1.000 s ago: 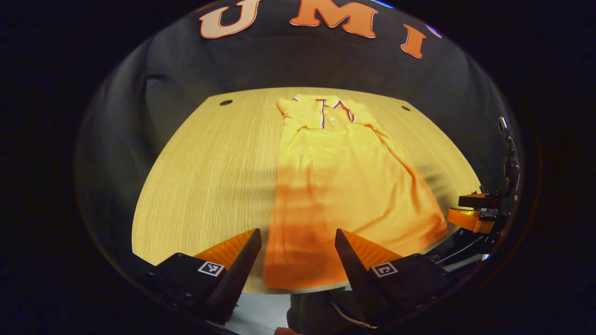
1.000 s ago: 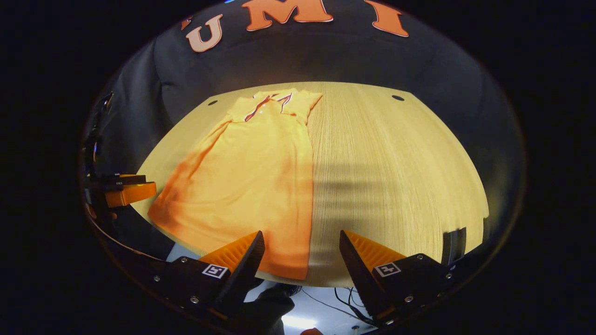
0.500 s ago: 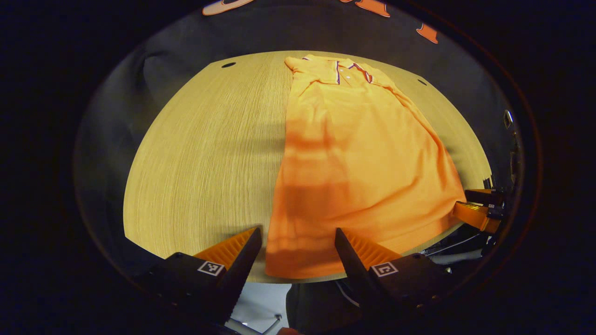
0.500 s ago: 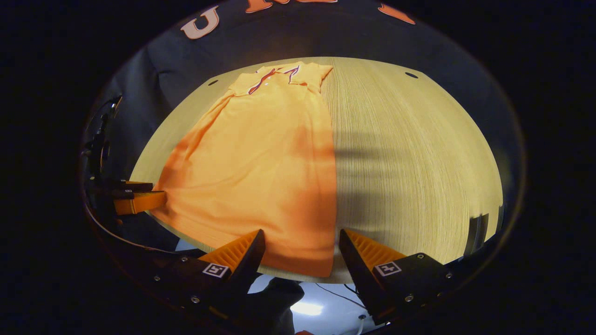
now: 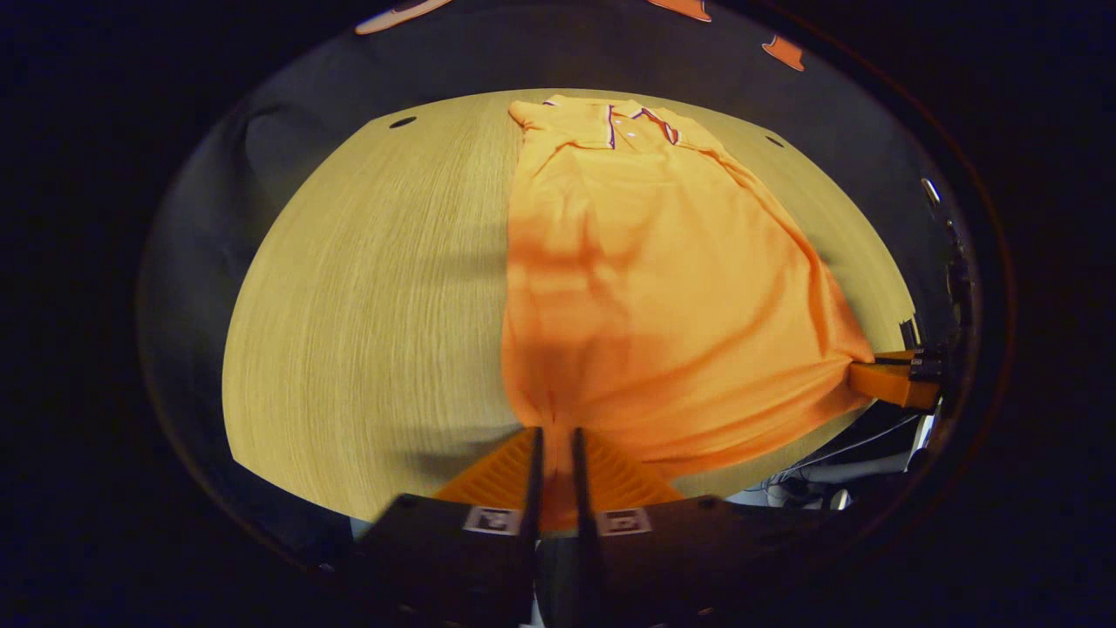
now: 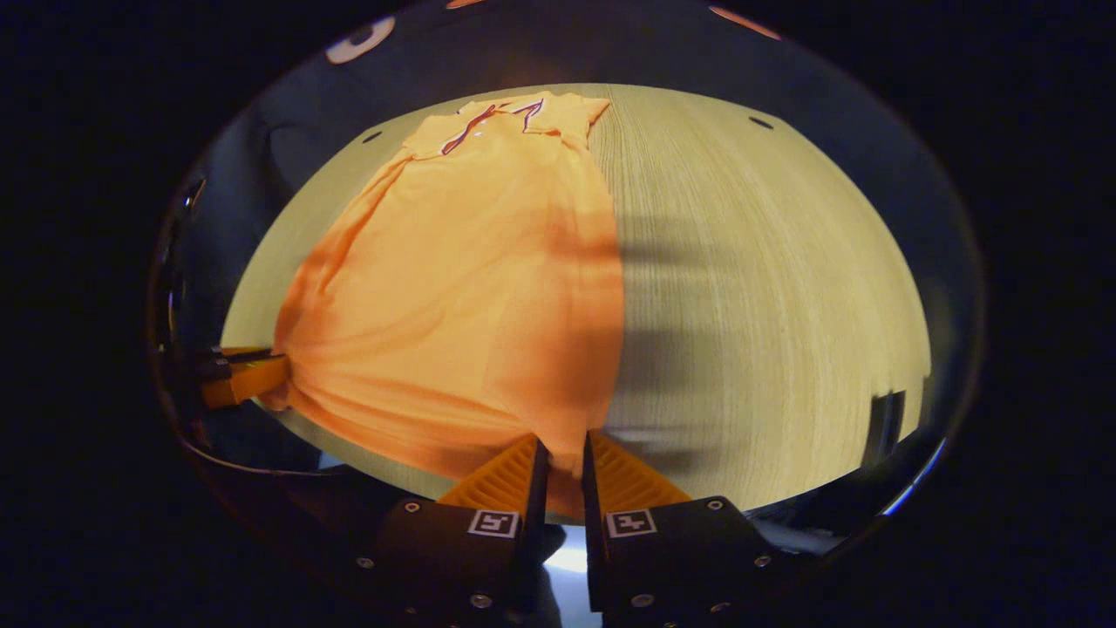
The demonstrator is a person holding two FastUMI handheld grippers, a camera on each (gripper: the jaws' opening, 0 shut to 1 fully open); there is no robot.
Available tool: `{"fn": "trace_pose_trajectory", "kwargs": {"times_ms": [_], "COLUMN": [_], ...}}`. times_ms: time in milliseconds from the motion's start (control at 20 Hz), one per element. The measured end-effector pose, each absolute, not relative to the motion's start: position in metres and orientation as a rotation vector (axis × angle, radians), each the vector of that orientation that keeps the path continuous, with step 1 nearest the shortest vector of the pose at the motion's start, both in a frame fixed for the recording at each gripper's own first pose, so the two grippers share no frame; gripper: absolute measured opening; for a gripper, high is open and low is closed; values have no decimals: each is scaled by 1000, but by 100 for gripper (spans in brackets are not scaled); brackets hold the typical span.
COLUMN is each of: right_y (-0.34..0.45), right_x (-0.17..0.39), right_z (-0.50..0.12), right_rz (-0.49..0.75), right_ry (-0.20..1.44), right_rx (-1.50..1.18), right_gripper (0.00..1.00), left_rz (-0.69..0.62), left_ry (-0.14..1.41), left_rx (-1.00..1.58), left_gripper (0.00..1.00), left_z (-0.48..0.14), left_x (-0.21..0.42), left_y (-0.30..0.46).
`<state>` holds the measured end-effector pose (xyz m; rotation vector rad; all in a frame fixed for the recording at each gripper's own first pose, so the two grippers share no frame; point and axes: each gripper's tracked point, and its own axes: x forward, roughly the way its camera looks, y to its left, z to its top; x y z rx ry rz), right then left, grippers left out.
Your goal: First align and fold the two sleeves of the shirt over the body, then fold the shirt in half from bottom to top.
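An orange polo shirt (image 5: 645, 262) lies lengthwise on the wooden table (image 5: 366, 296), collar at the far end, sleeves folded in over the body. My left gripper (image 5: 554, 436) is shut on the shirt's near left hem corner, and the cloth puckers toward its fingers. In the right gripper view the same shirt (image 6: 471, 262) runs away from me, and my right gripper (image 6: 559, 445) is shut on the near right hem corner. Each view also catches the other gripper at the opposite hem corner: the right gripper (image 5: 889, 379) and the left gripper (image 6: 240, 377).
The table (image 6: 767, 288) has bare wood on both sides of the shirt, with small dark holes (image 5: 402, 122) near the far corners. Black cloth walls stand behind the table. Cables (image 5: 819, 488) hang below the near edge.
Both grippers moved forward to the near hem and went from open to shut on its two corners. The hem now bunches toward the fingers.
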<state>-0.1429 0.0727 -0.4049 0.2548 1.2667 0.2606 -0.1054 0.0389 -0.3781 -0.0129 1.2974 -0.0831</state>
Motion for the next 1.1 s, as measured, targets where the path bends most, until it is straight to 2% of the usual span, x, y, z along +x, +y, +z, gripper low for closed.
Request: {"fn": "trace_pose_trajectory", "kwargs": {"times_ms": [50, 100, 150, 200, 250, 750, 1100], "right_y": [75, 71, 66, 67, 74, 63, 54], "right_x": [-141, -141, -133, -127, -122, -37, 34], "right_z": [-404, -407, -394, -410, -404, -335, -307], "right_rz": [261, 258, 246, 217, 241, 248, 223], "right_ry": [1258, 1258, 1245, 1217, 1220, 1038, 970], "right_rx": [291, 280, 277, 308, 354, 354, 332], "right_gripper": [22, 22, 22, 8, 3, 3, 3], "left_rz": [-111, -122, -121, -126, -132, -199, -229], "left_ry": [1311, 1317, 1295, 1280, 1270, 1105, 1008], "left_rx": [2, 1, -18, -35, -40, -30, -17], "left_gripper": [8, 4, 4, 4, 4, 4, 3], "left_z": [-376, -377, -372, -367, -362, -303, -274], "left_x": [-105, -105, -101, -96, -90, -5, 85], "left_y": [38, 39, 40, 39, 38, 31, 34]}}
